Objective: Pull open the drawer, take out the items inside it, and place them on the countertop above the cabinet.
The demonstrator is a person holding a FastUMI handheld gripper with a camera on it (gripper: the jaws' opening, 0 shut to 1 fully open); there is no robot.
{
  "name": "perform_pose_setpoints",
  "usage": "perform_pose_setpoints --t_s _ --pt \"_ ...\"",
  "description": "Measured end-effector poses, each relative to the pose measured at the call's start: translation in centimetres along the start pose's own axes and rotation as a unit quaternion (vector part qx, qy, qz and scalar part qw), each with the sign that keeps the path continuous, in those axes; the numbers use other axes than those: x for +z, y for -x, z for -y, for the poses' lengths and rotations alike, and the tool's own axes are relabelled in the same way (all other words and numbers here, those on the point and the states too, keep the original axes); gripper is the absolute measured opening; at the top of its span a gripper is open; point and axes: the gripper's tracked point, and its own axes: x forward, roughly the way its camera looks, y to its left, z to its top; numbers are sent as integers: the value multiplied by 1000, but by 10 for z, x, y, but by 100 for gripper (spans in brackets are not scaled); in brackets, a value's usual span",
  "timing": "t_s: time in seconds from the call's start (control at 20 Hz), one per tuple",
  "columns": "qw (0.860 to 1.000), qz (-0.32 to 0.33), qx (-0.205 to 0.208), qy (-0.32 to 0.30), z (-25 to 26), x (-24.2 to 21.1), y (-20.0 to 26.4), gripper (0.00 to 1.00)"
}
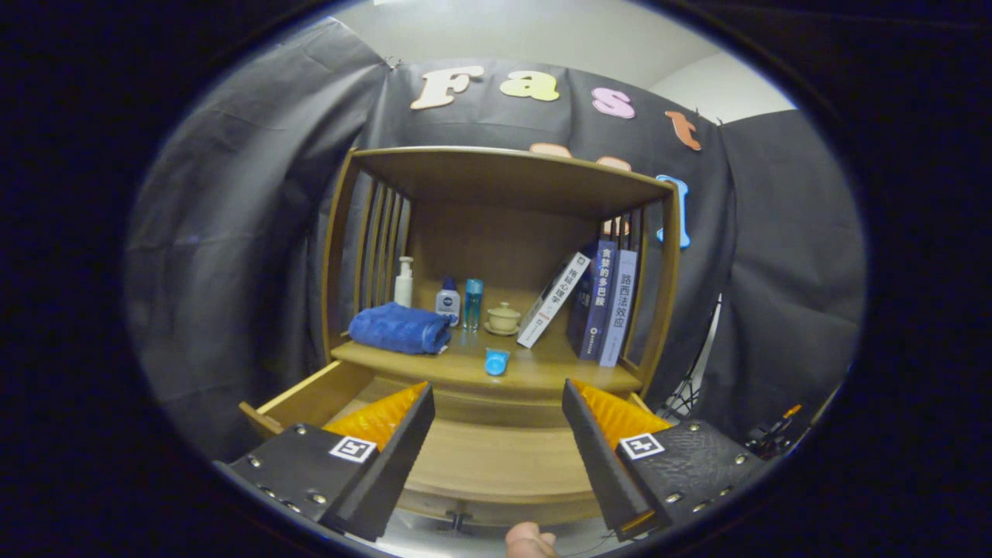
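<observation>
The wooden cabinet's drawer stands pulled out below me, and its bare wooden bottom shows between my fingers. Its left wall runs beside my left finger. My gripper hovers over the drawer, open, with nothing between the fingers. Just beyond the fingertips, a small blue cup-like item lies on its side near the front edge of the countertop. A folded blue towel rests on the left of the countertop.
At the back of the countertop stand a white pump bottle, a small white-and-blue bottle, a slim teal bottle and a lidded cup. Several books lean at the right. A person's fingertip shows by the drawer knob.
</observation>
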Motion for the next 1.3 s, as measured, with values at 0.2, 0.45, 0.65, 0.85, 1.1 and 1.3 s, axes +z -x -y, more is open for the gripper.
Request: perform_pose_setpoints --t_s 0.2,0.45,0.65,0.85,1.1,1.3 --pt "999 14 -32 -34 11 -35 31 98" --pt "998 -2 -24 -65 7 -102 45 98" --pt "994 -22 -15 -104 3 -140 44 99" --pt "991 -33 12 -131 -12 -154 31 100" --pt "993 -46 -8 -107 -18 -175 0 100" --pt "992 -57 -1 -116 -21 -168 5 98"
